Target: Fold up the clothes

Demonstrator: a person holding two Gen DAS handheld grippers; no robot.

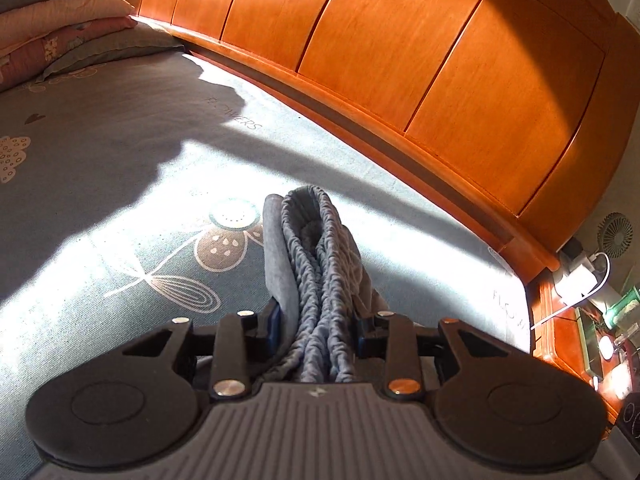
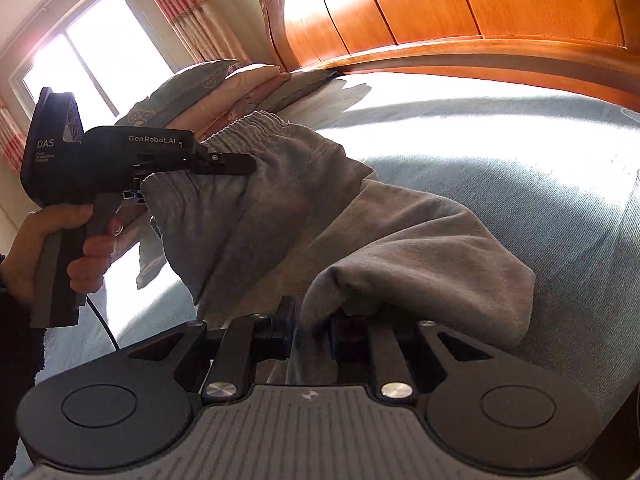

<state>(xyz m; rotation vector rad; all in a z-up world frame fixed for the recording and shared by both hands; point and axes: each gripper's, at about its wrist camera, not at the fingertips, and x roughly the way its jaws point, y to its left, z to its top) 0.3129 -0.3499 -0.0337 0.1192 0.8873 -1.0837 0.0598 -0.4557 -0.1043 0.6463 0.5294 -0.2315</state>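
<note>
Grey sweatpants (image 2: pixel 420 240) stretch across the blue-grey bed sheet (image 2: pixel 520 140). My left gripper (image 1: pixel 318 316) is shut on the bunched elastic waistband (image 1: pixel 316 248), which fills the gap between its fingers. In the right wrist view the same left gripper (image 2: pixel 244 164) holds the waistband end raised, and a person's hand (image 2: pixel 48 248) grips its handle. My right gripper (image 2: pixel 312 332) is low over the bed with a fold of the trouser leg between its fingers. The cloth drapes over the right finger, and the pads stand slightly apart from it.
A curved orange wooden headboard (image 1: pixel 440 60) runs along the far side of the bed. Stacked pillows (image 1: pixel 60 32) lie at the far left corner. A nightstand (image 1: pixel 592 340) with chargers and small items stands at the right. A bright window (image 2: pixel 92 48) with curtains is behind.
</note>
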